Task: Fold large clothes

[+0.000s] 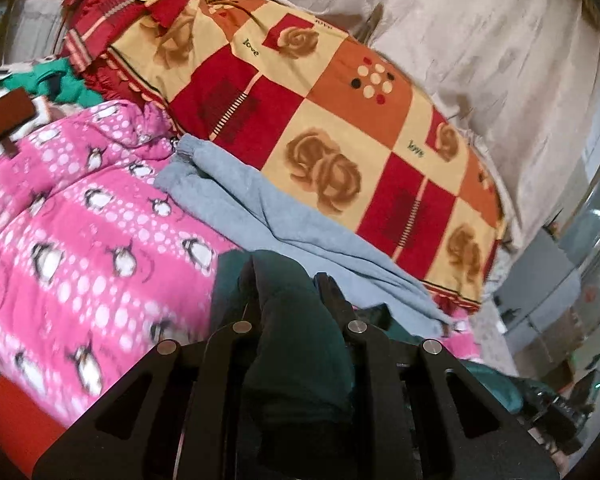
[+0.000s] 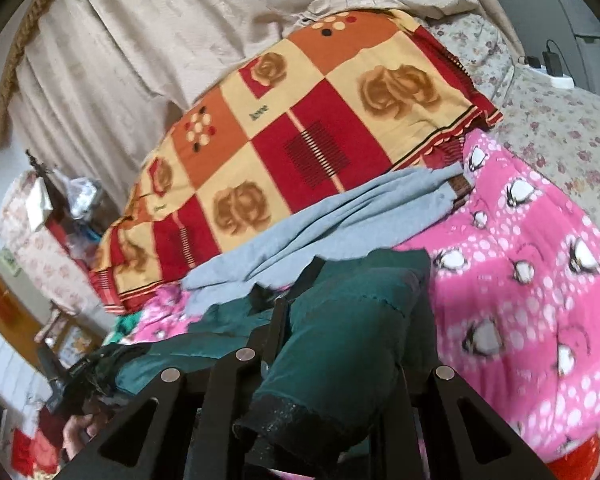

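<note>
1. On the bed, a rose-patterned patchwork quilt (image 1: 340, 128) reads "love".
2. Left tongs (image 1: 296, 300) and right tongs (image 2: 348, 308), closed, each pinch the dark green garment (image 2: 340, 320) above the pink penguin blanket (image 2: 520, 280).

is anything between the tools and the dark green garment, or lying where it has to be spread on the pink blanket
Nothing separates them: both tools are shut on the dark green garment. Ahead, a grey garment lies across the pink penguin blanket beside the rose-patterned quilt, taking part of the spreading space.
</note>
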